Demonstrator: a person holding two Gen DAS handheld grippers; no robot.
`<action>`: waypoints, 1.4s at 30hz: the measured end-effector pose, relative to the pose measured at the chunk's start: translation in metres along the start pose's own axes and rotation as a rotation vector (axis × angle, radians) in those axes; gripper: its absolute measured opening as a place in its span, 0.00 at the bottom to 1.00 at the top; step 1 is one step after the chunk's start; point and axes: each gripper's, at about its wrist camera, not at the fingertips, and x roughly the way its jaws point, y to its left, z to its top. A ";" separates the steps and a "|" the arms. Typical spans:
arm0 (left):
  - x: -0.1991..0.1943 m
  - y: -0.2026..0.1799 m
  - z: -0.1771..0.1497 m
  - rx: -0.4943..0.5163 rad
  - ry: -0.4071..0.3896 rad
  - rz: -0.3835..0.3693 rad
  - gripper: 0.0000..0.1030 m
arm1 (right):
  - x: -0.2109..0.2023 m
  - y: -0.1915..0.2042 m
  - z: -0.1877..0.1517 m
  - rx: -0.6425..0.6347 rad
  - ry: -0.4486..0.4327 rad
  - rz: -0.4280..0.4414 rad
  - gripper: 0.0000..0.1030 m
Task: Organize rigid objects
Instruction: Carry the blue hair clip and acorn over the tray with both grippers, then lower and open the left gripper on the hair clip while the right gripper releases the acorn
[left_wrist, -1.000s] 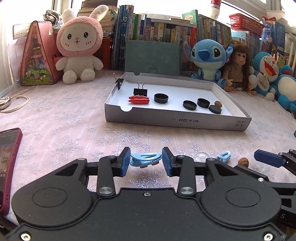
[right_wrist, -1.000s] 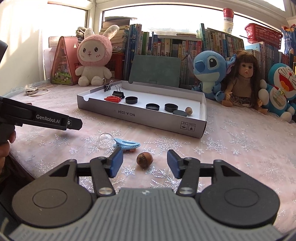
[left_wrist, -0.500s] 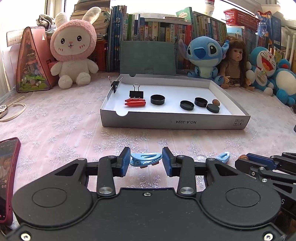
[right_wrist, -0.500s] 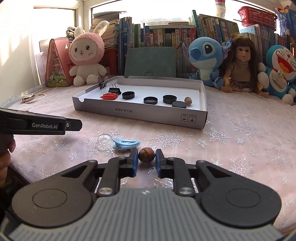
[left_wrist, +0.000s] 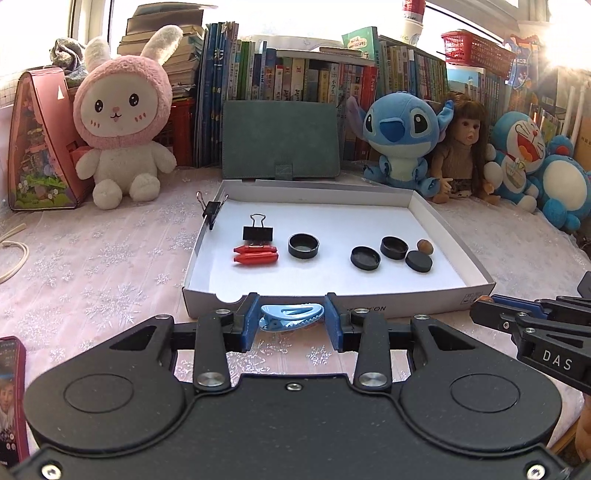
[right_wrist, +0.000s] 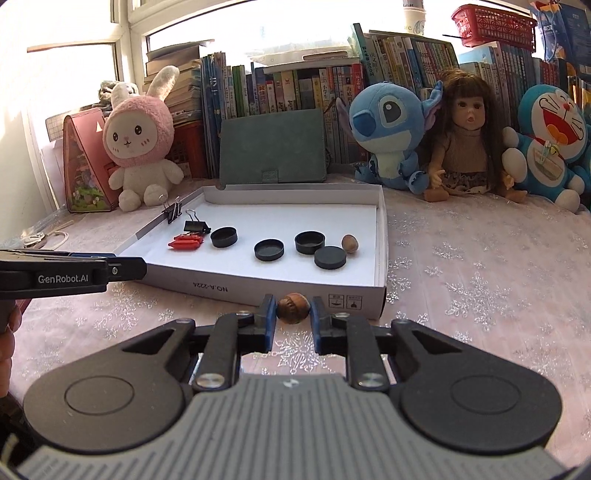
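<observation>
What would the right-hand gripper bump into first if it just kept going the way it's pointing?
Probably the near front wall of the white cardboard tray, which stands right behind the brown nut that the right gripper holds in its fingers. How much gap is left I can't tell.

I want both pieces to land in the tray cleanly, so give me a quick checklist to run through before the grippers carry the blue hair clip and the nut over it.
1. Left gripper shut on the blue hair clip: ok, gripped end to end.
2. Right gripper shut on the brown nut: ok, pads press both sides.
3. Both items lifted clear of the tablecloth: cannot tell.
4. Free floor in the white cardboard tray: ok, the near strip is bare.
5. Grouping spots visible: ok, the red clip lies on the left and the other nut on the right.
6. The two grippers apart from each other: ok, a gap shows.
</observation>
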 end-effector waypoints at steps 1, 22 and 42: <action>0.003 0.003 0.006 -0.011 0.009 -0.011 0.34 | 0.002 -0.002 0.004 0.011 0.004 0.000 0.23; 0.112 0.024 0.104 -0.091 0.126 -0.018 0.34 | 0.090 -0.046 0.090 0.222 0.139 0.013 0.23; 0.171 0.003 0.099 -0.034 0.209 0.002 0.34 | 0.145 -0.040 0.091 0.173 0.200 -0.061 0.23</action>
